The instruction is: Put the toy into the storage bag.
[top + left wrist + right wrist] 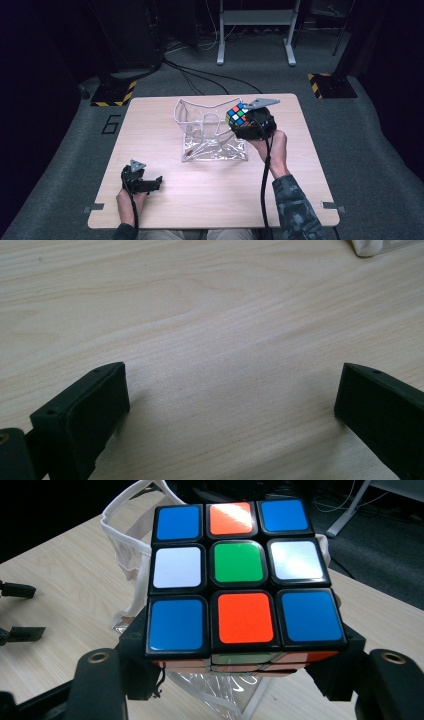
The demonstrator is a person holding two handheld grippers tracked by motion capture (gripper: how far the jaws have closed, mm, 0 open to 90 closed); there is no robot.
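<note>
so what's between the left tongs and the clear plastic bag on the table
Nothing: in the high view, bare light wooden table lies between the left tongs and the clear plastic bag with white handles. The left gripper view shows bare wood between its open jaws.

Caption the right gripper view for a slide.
Right gripper clamps a scrambled puzzle cube above a clear plastic bag on the wooden table.

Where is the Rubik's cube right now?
The Rubik's cube is clamped in the right gripper, held above the clear bag at the table's middle-right in the high view.
</note>
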